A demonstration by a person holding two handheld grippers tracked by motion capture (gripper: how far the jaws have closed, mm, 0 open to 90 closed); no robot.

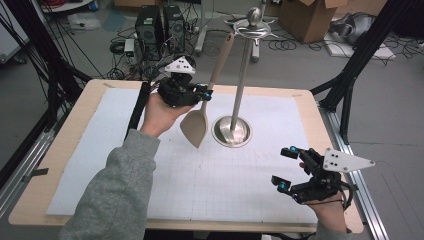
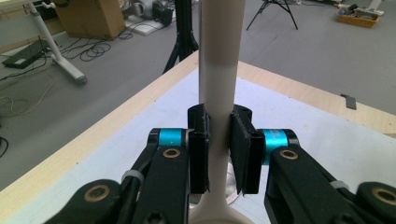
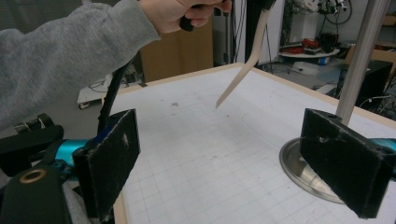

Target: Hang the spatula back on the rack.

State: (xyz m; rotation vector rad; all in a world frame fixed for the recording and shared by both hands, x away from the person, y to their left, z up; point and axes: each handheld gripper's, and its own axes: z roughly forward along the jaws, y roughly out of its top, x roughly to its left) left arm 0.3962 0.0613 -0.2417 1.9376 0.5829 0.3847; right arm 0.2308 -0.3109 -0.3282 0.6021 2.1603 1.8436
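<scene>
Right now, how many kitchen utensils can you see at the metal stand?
1: a beige spatula, held above the mat beside the stand's pole by the left hand-held gripper. No utensil visibly hangs from the hooks on top.

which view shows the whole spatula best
The high view: the spatula shows from blade to handle top, clamped in the left gripper beside the stand. The left gripper view shows its handle between the pads; the right gripper view, its blade edge-on.
</scene>
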